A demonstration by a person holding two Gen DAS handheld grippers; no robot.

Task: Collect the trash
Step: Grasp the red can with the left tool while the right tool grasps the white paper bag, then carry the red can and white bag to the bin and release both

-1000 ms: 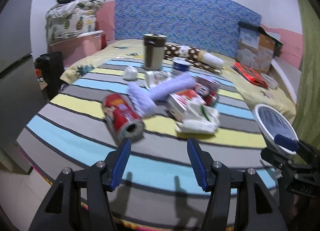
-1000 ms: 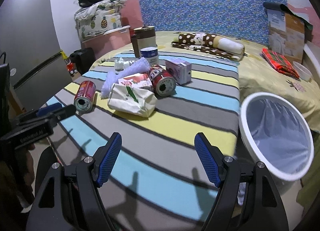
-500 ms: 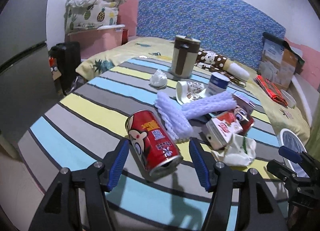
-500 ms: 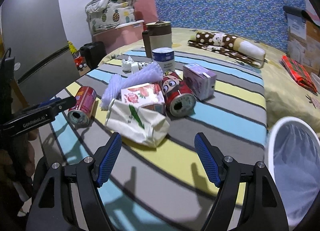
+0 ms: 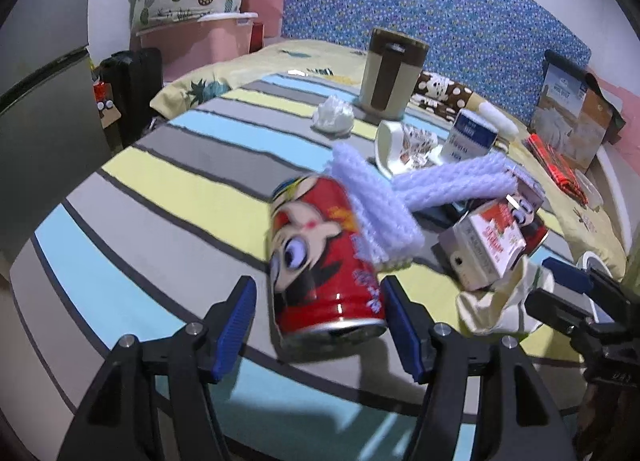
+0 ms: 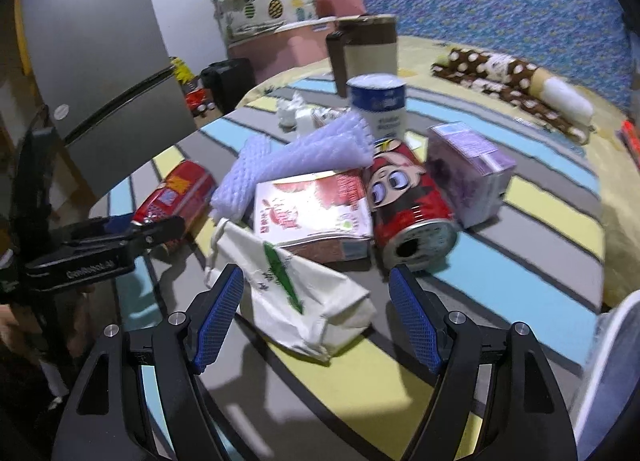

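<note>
A red cartoon can [image 5: 320, 261] lies on its side on the striped bed cover [image 5: 160, 201], between the fingers of my left gripper [image 5: 318, 289]. The jaws are opening and a gap shows beside the left pad. My right gripper [image 6: 316, 277] stands open over a crumpled white paper bag [image 6: 296, 301]. Behind the bag lie a red-and-white carton [image 6: 312, 209], a second red can [image 6: 408, 205], a purple carton [image 6: 468, 169] and lavender foam netting [image 6: 300, 153].
A white bin [image 6: 616, 341] with a liner stands at the bed's right edge. Further back are a blue-and-white tub [image 5: 472, 137], a crumpled tissue [image 5: 332, 115] and a tall brown-and-beige mug [image 5: 392, 73]. A grey fridge [image 6: 100, 73] stands to the left.
Both grippers have moved forward and down toward the pile. The red can now lies between the left fingers, and the white bag sits under the right ones.
</note>
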